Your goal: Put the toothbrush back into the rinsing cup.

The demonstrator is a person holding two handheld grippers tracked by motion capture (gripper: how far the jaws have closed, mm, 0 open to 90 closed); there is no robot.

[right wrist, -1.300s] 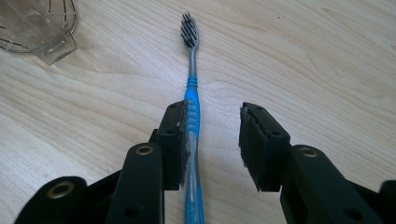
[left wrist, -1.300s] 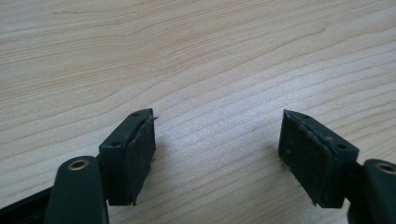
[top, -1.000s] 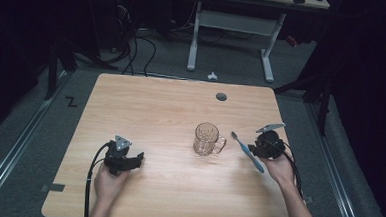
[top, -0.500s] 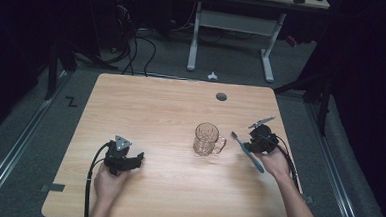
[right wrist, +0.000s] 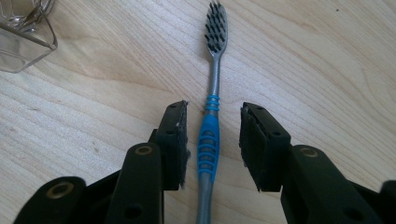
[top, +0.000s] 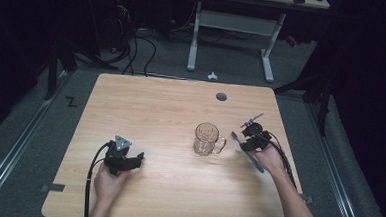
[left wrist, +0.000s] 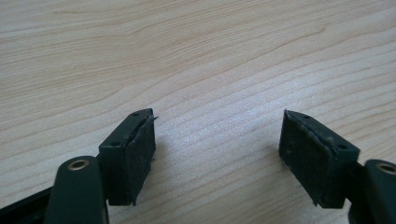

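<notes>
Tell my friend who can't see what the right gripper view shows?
A grey and blue toothbrush lies flat on the wooden table, between the right gripper's open black jaws, which are not squeezing it. A glass mug sits in the top left corner.

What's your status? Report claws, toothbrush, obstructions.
Right claw open, straddling toothbrush, no grip. Left claw open over bare table. Glass mug nearby, not blocking.

One toothbrush (right wrist: 209,135), one glass mug (top: 207,139), one table (top: 151,106).
</notes>
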